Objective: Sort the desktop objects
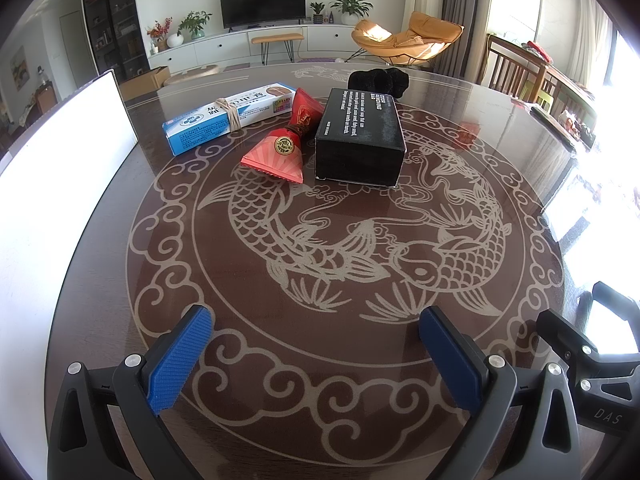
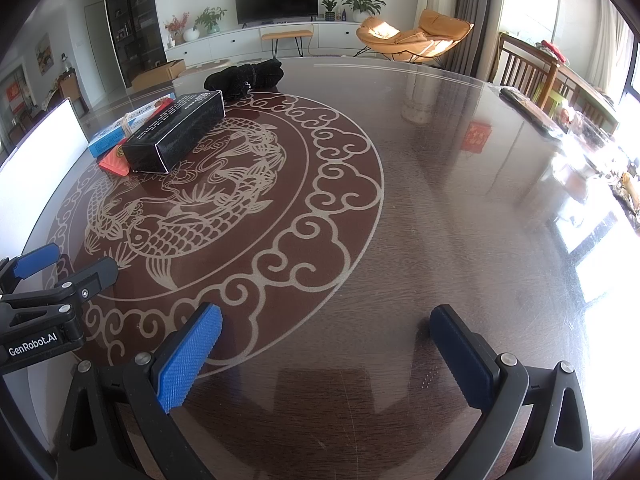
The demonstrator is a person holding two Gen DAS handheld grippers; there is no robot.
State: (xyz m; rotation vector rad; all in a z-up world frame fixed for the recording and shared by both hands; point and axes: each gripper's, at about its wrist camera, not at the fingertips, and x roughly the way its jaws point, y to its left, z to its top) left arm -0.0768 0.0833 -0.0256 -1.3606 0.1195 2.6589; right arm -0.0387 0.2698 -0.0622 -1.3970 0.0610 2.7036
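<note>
A black box [image 1: 360, 136] with white print lies on the round table [image 1: 320, 248], far ahead of my left gripper [image 1: 316, 324], which is open and empty. Left of the box lie a red candy-shaped packet [image 1: 286, 140] with a gold coin and a blue-and-white carton [image 1: 224, 116] tied with string. A black cloth bundle [image 1: 378, 80] sits behind the box. In the right wrist view the black box [image 2: 176, 136], packet [image 2: 114, 162], carton [image 2: 116, 130] and bundle [image 2: 244, 74] are far left. My right gripper [image 2: 326, 324] is open over bare table.
A white panel [image 1: 60, 152] stands at the table's left edge. The right gripper's body [image 1: 580, 344] shows at the left view's right edge; the left gripper [image 2: 44, 300] shows at the right view's left. Wooden chairs [image 2: 528, 68] and a cluttered table lie beyond the right rim.
</note>
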